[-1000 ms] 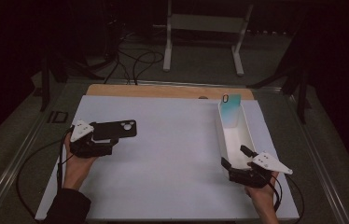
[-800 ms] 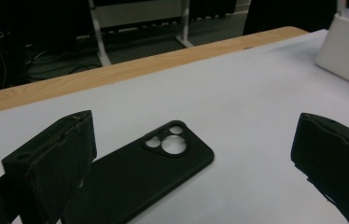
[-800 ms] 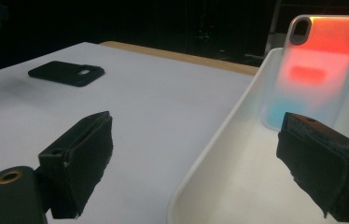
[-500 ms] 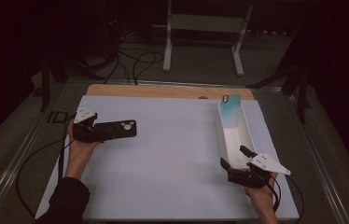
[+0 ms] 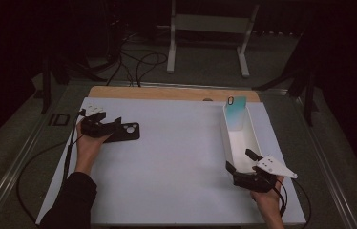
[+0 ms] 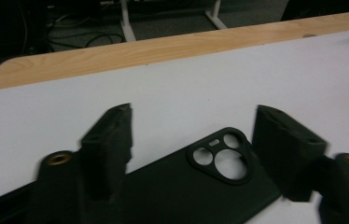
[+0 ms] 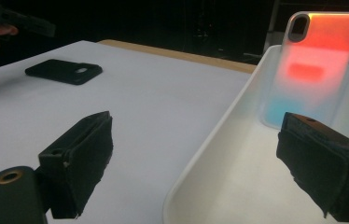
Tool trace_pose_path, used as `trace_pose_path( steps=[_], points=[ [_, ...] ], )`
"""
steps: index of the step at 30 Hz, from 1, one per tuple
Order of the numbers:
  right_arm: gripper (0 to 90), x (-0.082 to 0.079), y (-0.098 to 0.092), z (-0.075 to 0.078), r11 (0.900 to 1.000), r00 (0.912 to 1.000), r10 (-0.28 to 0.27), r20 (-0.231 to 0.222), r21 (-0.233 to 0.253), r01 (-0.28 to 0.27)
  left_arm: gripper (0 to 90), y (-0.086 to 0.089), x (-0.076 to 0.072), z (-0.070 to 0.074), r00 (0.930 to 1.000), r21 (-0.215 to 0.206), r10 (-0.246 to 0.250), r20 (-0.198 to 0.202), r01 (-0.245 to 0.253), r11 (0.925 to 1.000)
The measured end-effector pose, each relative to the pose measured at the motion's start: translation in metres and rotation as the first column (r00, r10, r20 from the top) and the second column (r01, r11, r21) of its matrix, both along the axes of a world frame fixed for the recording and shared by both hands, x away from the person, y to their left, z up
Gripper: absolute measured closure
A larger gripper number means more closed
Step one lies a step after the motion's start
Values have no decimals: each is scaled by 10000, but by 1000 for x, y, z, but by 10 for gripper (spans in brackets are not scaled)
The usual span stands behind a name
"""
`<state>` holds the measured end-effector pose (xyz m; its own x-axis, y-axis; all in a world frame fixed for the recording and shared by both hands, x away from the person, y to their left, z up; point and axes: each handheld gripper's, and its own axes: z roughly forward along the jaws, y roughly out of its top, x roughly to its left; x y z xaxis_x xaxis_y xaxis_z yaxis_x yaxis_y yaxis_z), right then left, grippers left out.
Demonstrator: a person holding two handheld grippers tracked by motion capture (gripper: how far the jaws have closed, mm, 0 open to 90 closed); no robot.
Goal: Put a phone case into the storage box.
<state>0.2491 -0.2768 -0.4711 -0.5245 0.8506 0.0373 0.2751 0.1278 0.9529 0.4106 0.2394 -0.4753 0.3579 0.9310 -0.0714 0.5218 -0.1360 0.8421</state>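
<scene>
A black phone case point(image 5: 125, 132) point(image 6: 200, 186) point(image 7: 64, 71) lies flat on the white table sheet at the left, camera holes up. My left gripper point(image 5: 114, 125) point(image 6: 200, 140) is open and hovers over it, one jaw on each side of the case, not touching. A translucent phone case point(image 5: 236, 113) point(image 7: 311, 65), teal from above and orange to blue up close, leans upright against the far end of a long white tray point(image 5: 257, 138) point(image 7: 238, 186). My right gripper point(image 5: 241, 161) point(image 7: 196, 158) is open, astride the tray's near left wall.
A wooden strip point(image 5: 167, 93) borders the far edge of the white sheet point(image 5: 176, 162). Cables point(image 5: 28, 167) trail from the left gripper over the grey floor. A metal stand point(image 5: 210, 24) rises beyond the table.
My left gripper has swung back toward the far left and let go of the black case, which now lies on the sheet. The right gripper has stayed put.
</scene>
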Motion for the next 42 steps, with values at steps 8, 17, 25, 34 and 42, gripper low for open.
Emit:
trace_pose_path(
  steps=[8, 17, 25, 34, 42],
  points=[
    [106, 0, 0, 1, 10000, 10000, 29, -5, 46, -29, 642, 0, 17, -13, 9982, 216, 284, -525, -273, 9994],
    [106, -1, -2, 2, 9999, 10000, 16, 47, 156, -17, 900, -2, 33, -34, 9857, 703, 484, -1616, -374, 9968],
    [107, -1, -1, 1, 9998, 10000, 48, 30, 170, -48, 900, 1, 43, -44, 9742, 958, 868, -2082, -680, 9931],
    [108, 0, 0, 0, 9999, 10000, 82, -11, 150, -81, 900, 6, 48, -46, 9662, 1207, 1145, -2310, -883, 9888],
    [108, 0, -1, 1, 9998, 10000, 69, 24, 172, -69, 900, 9, 49, -46, 9625, 1526, 1210, -2428, -852, 9846]
  ],
)
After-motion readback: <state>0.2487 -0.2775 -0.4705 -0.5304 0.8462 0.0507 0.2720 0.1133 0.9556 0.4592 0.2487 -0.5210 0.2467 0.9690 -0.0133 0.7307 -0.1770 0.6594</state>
